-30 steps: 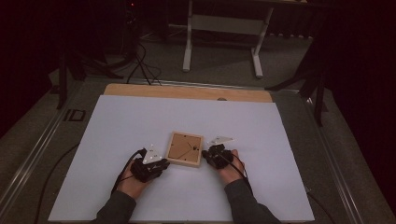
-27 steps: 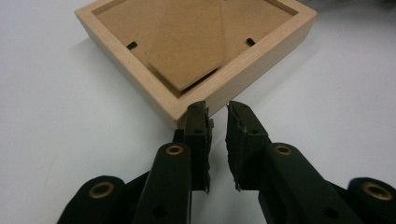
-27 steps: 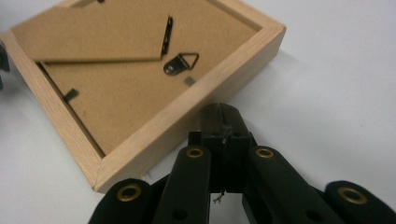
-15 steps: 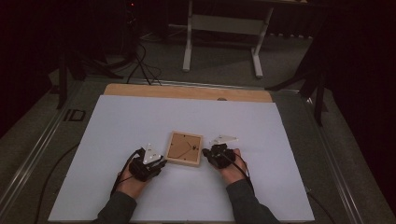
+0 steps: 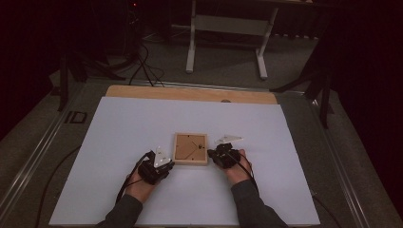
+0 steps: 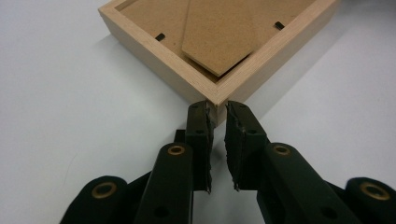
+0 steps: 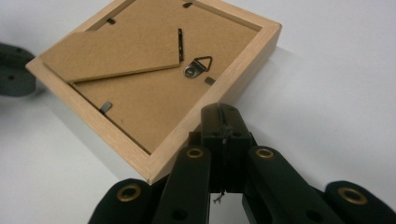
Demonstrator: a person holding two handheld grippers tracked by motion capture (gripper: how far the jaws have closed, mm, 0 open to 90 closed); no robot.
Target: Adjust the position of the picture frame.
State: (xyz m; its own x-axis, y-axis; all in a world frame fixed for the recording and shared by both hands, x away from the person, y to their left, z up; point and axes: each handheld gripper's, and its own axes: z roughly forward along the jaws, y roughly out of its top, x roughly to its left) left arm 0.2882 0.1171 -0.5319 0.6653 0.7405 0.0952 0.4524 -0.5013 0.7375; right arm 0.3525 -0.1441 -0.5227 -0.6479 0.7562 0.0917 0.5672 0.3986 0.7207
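A light wooden picture frame [image 5: 190, 148] lies face down near the middle of the white sheet, its brown backing, stand flap [image 7: 116, 53] and metal hanger [image 7: 198, 65] facing up. My left gripper [image 5: 169, 164] is at the frame's near left corner. In the left gripper view its jaws have just been closing, and the tips [image 6: 217, 109] pinch that corner of the frame [image 6: 154, 51] between them. My right gripper [image 5: 211, 153] is shut with nothing between its jaws. Its tips [image 7: 223, 112] rest against the outer side of the frame's right rail [image 7: 205, 100].
The white sheet [image 5: 142, 123] covers the table, with a strip of wooden tabletop [image 5: 190, 93] bare at the back. Beyond the table are the legs of a metal stand [image 5: 225, 42] and cables on the floor [image 5: 142, 61]. Both forearms come in from the bottom edge.
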